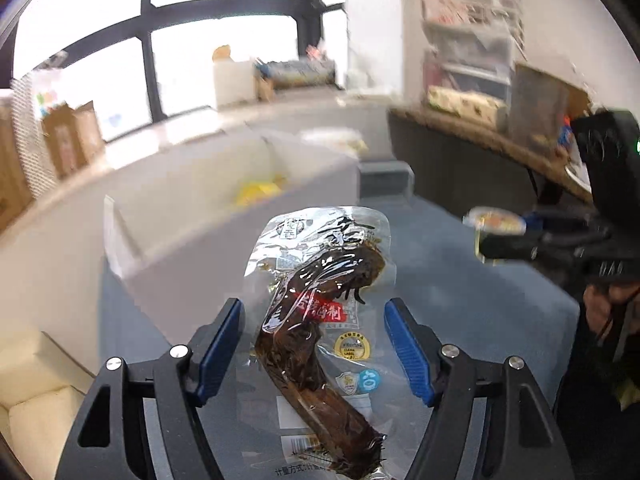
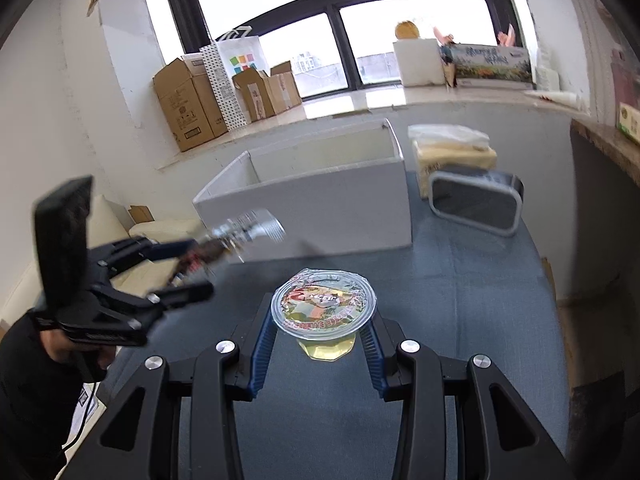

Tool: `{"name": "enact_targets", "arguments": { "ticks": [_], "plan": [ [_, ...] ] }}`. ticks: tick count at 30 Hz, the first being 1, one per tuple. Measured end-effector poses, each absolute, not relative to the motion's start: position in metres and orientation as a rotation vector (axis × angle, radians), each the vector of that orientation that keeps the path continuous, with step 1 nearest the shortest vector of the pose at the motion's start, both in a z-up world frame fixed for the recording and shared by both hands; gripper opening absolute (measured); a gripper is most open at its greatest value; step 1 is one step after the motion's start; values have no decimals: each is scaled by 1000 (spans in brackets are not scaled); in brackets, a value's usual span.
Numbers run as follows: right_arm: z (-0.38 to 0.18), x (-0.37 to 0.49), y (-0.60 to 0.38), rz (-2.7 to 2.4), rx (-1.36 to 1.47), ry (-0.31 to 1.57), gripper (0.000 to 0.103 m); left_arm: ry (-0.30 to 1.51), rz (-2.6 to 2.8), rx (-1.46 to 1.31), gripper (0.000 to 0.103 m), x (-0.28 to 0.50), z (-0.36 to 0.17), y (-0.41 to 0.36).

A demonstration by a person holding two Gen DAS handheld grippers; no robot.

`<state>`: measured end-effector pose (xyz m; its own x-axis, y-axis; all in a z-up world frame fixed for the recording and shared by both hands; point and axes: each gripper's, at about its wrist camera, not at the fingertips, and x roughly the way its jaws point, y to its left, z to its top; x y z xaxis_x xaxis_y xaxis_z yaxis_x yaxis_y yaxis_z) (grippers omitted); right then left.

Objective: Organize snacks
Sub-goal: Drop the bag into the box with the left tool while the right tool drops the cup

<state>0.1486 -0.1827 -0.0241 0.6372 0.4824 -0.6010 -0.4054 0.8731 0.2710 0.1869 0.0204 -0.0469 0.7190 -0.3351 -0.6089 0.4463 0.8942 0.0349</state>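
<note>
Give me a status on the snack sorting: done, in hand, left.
Done: something yellow, blurred, already lies in the white box. In hand: the left gripper holds a vacuum-packed dark snack off the table; the right gripper grips a jelly cup. Left: both have yet to go into the box.

The left tool frames a clear vacuum-packed snack packet with dark brown contents — its blue pads stand a little off the plastic on both sides. Beyond lie the blue-grey bench and a white box — at far right, the right tool carries a jelly cup.
</note>
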Motion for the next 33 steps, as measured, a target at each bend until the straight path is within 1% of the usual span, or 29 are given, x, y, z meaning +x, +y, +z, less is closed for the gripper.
{"name": "enact_targets", "arguments": {
  "ticks": [6, 9, 14, 19, 20, 21, 23, 24, 25, 27, 29, 33],
  "plan": [
    [12, 184, -163, 556, 81, 644, 43, 497, -240, 98, 77, 192, 3, 44],
    [29, 212, -151, 584, 81, 617, 43, 470, -118, 54, 77, 219, 13, 52],
    [46, 278, -126, 603, 79, 612, 44, 505, -67, 13, 77, 273, 8, 66],
    [33, 334, -107, 613, 85, 665, 44, 567, -3, -47, 79, 328, -16, 78],
    [26, 344, -103, 610, 73, 683, 44, 578, 5, -45, 81, 334, -20, 79],
    [19, 352, -101, 604, 65, 702, 45, 590, 20, -39, 92, 340, -24, 79],
    [6, 364, -102, 568, 61, 738, 65, 581, 35, -33, 103, 344, -31, 81],
    [0, 368, -106, 549, 74, 749, 90, 573, 34, -37, 103, 343, -32, 83],
    [-3, 370, -111, 545, 105, 744, 102, 577, 39, -42, 103, 343, -31, 85],
    [-9, 371, -124, 539, 170, 722, 103, 596, 35, -69, 103, 344, -34, 90],
    [-13, 373, -127, 515, 161, 737, 103, 630, 52, -80, 103, 346, -37, 92],
    [-14, 370, -129, 474, 134, 744, 103, 610, 39, -96, 103, 335, -35, 92]
  ]
}}
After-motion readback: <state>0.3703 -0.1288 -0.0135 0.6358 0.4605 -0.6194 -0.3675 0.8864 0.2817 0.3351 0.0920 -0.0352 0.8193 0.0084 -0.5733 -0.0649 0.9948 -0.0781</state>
